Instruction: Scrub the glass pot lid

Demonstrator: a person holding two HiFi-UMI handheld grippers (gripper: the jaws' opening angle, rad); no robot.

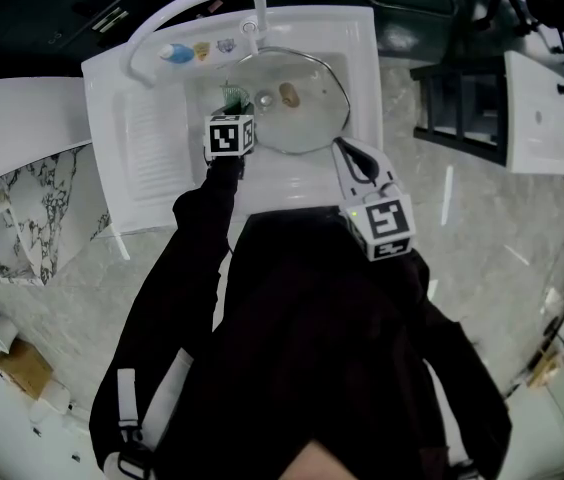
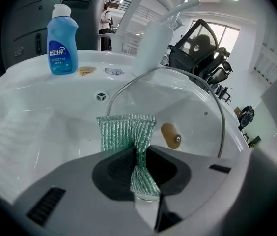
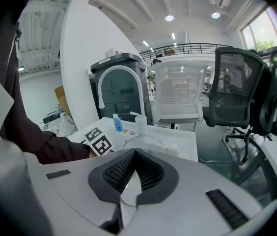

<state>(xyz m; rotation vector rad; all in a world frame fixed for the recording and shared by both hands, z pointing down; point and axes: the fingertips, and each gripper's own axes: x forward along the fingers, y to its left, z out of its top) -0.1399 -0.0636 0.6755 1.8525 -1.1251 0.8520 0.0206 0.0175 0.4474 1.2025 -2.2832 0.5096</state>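
The glass pot lid (image 1: 307, 123) lies tilted in the white sink's basin (image 1: 262, 173), its brown knob (image 1: 288, 94) facing up. My left gripper (image 1: 234, 110) hovers at the lid's left edge, shut on a green scrub cloth (image 1: 234, 96). In the left gripper view, the cloth (image 2: 126, 128) fans out past the left gripper (image 2: 138, 154), in front of the lid (image 2: 192, 107) and knob (image 2: 170, 134). The right gripper (image 1: 340, 146) meets the lid's near right rim with its jaws closed. In the right gripper view, the right gripper (image 3: 134, 154) hides the near edge of the lid (image 3: 151, 138).
A curved white faucet (image 1: 187, 13) arches over the sink's back. A blue soap bottle (image 2: 62, 41) stands on the back ledge at left, beside small stickers. The ribbed drainboard (image 1: 152, 148) lies left of the basin. A black office chair (image 3: 236, 92) stands to the right, on marble floor.
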